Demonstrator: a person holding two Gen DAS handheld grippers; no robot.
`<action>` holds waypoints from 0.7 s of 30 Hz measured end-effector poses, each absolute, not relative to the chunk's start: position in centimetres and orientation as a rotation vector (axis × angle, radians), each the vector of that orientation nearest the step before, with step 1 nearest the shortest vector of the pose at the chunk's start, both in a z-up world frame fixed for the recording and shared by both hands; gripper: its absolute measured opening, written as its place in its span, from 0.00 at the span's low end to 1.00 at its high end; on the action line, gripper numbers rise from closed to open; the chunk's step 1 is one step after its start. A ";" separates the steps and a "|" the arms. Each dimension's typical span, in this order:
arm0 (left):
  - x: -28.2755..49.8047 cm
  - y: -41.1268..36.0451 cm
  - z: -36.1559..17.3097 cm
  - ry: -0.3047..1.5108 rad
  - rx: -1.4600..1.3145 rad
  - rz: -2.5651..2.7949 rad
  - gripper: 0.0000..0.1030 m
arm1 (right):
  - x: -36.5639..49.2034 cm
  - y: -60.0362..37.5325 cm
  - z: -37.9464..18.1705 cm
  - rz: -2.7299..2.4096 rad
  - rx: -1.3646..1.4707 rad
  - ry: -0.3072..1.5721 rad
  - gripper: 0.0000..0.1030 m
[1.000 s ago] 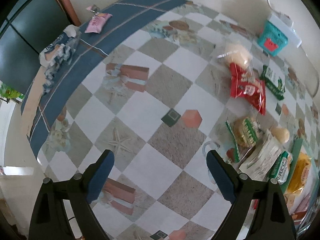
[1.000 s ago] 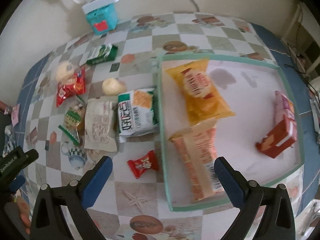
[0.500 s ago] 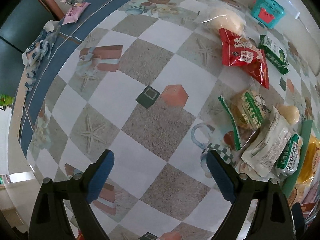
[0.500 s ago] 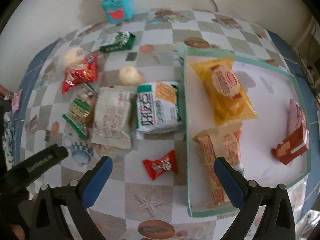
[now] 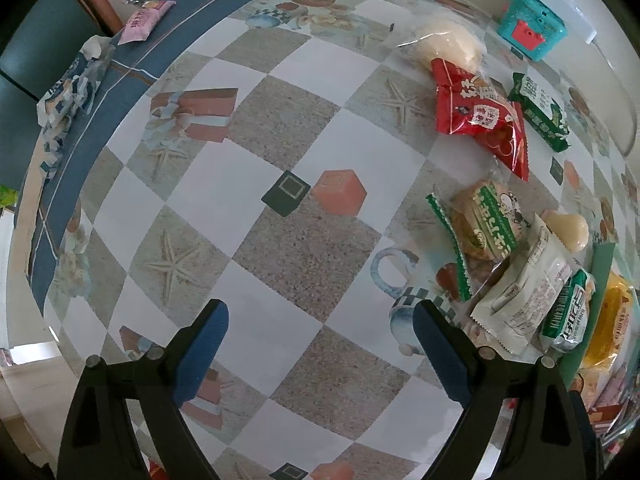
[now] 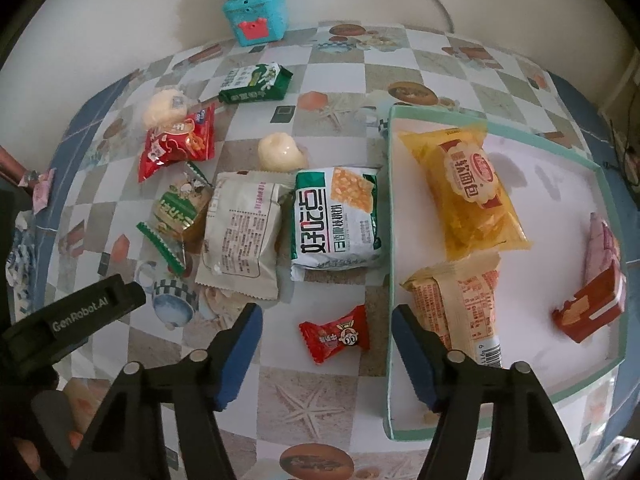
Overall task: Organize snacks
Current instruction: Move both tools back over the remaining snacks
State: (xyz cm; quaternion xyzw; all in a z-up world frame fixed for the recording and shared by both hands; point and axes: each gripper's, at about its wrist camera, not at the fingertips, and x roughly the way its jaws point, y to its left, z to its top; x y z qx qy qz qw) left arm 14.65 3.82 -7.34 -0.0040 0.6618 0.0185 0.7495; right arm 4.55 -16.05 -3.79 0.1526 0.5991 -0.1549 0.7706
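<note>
A small red candy lies on the checked tablecloth, just left of the green-rimmed white tray. My right gripper points down over it. Its jaws are closing with the candy between them, and the pads stand clear of the wrapper. In the tray lie a yellow cake packet, an orange-printed packet and a red box. My left gripper hangs open over bare cloth with nothing between its fingers. Loose snacks lie to its right, among them a red bag and a beige packet.
Left of the tray sit a white-green cracker packet, a green-striped cake, a dark green packet and two pale buns. A teal box with a white power strip stands by the wall. A pink packet lies near the table's edge.
The right gripper's fingers have drawn much closer together on either side of the red candy. The left gripper came lower and nearer the snack pile, then held still.
</note>
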 end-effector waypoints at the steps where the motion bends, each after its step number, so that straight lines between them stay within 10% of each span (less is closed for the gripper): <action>1: 14.6 3.7 -7.4 1.447 -0.012 0.040 0.91 | 4.5 -16.1 -3.8 -0.339 0.326 1.300 0.62; 21: 14.9 4.3 -7.6 1.454 -0.044 0.027 0.91 | 5.0 -14.6 -5.8 -0.314 0.284 1.365 0.52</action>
